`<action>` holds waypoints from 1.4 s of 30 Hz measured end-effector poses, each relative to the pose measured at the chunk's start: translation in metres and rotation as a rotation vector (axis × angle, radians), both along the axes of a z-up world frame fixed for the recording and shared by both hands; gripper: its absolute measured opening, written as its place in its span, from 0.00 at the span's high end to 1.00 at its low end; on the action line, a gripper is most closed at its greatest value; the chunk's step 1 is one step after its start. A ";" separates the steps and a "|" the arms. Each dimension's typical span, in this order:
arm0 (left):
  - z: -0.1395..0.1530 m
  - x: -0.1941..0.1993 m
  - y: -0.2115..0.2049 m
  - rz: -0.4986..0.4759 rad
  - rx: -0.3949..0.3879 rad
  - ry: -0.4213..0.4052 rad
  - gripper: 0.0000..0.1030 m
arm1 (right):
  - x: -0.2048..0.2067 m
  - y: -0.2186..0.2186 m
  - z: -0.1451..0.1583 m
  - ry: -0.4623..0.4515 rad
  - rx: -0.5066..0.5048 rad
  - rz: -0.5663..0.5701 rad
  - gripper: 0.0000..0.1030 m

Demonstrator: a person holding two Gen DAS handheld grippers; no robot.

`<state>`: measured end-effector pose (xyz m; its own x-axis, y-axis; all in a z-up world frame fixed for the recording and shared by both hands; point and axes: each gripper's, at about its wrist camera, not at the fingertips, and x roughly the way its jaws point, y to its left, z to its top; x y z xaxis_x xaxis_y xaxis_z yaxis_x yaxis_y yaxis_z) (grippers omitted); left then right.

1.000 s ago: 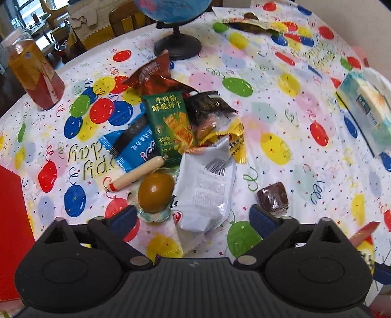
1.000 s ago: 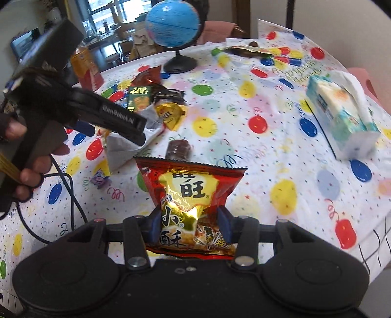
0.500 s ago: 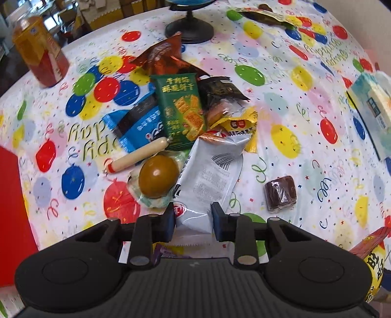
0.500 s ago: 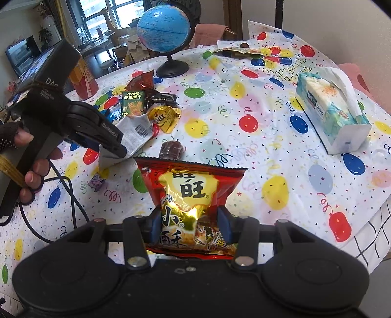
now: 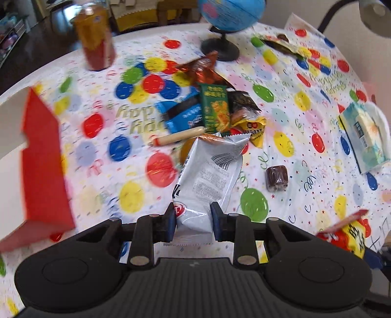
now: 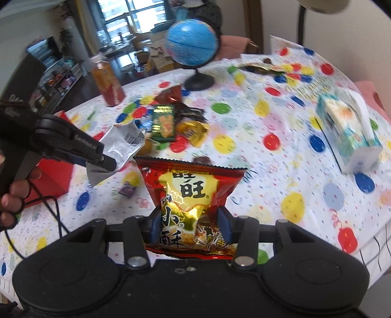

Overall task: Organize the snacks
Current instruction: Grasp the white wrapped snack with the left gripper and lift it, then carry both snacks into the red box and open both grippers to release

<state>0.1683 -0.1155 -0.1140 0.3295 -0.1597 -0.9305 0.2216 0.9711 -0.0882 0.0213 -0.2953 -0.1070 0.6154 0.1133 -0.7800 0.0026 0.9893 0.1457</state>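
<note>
Silver snack pouch point(image 5: 210, 178) is hanging clear of the tabletop, its lower end pinched between the pads of the left gripper point(image 5: 193, 220), which is clamping it; in the right wrist view the same pouch is sticking up from the left gripper point(image 6: 107, 162) above the balloon-print tablecloth point(image 6: 281, 171). Red and yellow snack bag point(image 6: 193, 193) is being squeezed upright in the right gripper point(image 6: 189, 227), pads pressing both sides of its lower half; it is showing again at the lower right edge of the left wrist view point(image 5: 349, 232). Beneath the pouch, the snack pile is lying around the middle of the tabletop: green biscuit pack point(image 5: 216, 108), blue packet point(image 5: 182, 113), sausage stick point(image 5: 179, 138), yellow wrapper point(image 5: 254, 129), brown-red bag point(image 5: 202, 68). A brown wrapped sweet point(image 5: 276, 177) is sitting apart, toward the right. Red box point(image 5: 41, 166) is standing at the left edge, tissue pack point(image 5: 364, 137) near the right edge, globe point(image 5: 228, 14) and drink bottle point(image 5: 96, 39) toward the far edge. A person's fingers point(image 6: 14, 198) are gripping the left tool's handle.
</note>
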 end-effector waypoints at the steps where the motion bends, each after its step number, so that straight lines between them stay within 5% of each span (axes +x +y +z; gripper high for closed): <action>1: 0.005 -0.004 0.007 0.015 -0.005 -0.004 0.73 | 0.001 0.004 0.003 -0.003 0.001 0.015 0.56; 21: 0.075 -0.056 0.171 0.295 -0.043 -0.113 0.73 | 0.054 0.155 0.059 -0.085 0.010 0.351 0.56; 42: 0.072 -0.016 0.326 0.432 -0.003 -0.122 0.72 | 0.129 0.320 0.045 -0.036 -0.050 0.467 0.56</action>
